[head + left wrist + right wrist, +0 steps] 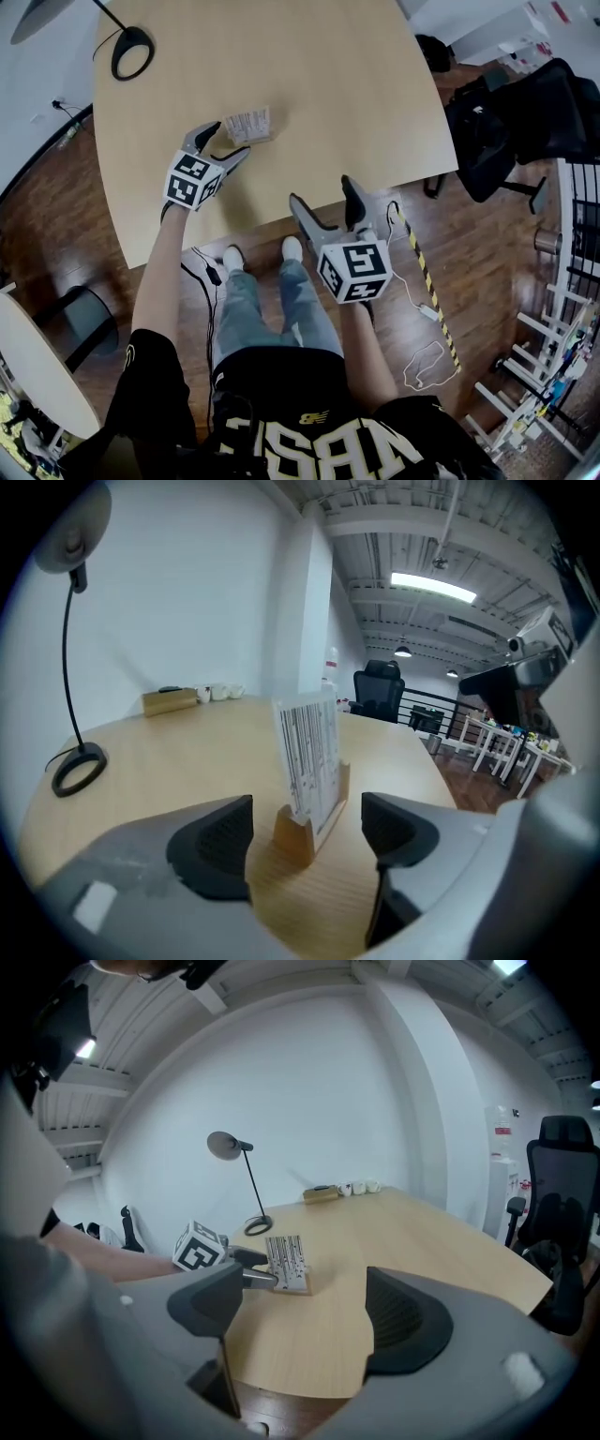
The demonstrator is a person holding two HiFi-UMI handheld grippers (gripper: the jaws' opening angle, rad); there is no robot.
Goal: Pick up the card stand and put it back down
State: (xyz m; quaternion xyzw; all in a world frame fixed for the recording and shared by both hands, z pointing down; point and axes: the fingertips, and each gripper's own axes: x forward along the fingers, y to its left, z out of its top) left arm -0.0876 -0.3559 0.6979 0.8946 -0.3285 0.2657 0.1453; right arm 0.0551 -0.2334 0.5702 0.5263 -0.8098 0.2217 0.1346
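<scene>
The card stand (248, 125) is a small wooden block holding an upright striped card, and it stands on the light wooden table (337, 84). My left gripper (230, 141) reaches over the table with the stand's near end between its fingertips. In the left gripper view the stand (309, 771) sits upright between the two dark pads (220, 841), with a gap on each side, so the left gripper (307, 855) is open. My right gripper (322, 190) hangs open and empty at the table's near edge. The right gripper view shows the stand (288, 1265) well ahead of it.
A desk lamp's black ring base (132, 52) sits at the table's far left corner. A wooden box with small cups (170, 700) lies at the far edge. A black office chair (525, 122) stands to the right, and cables (427, 300) trail over the floor.
</scene>
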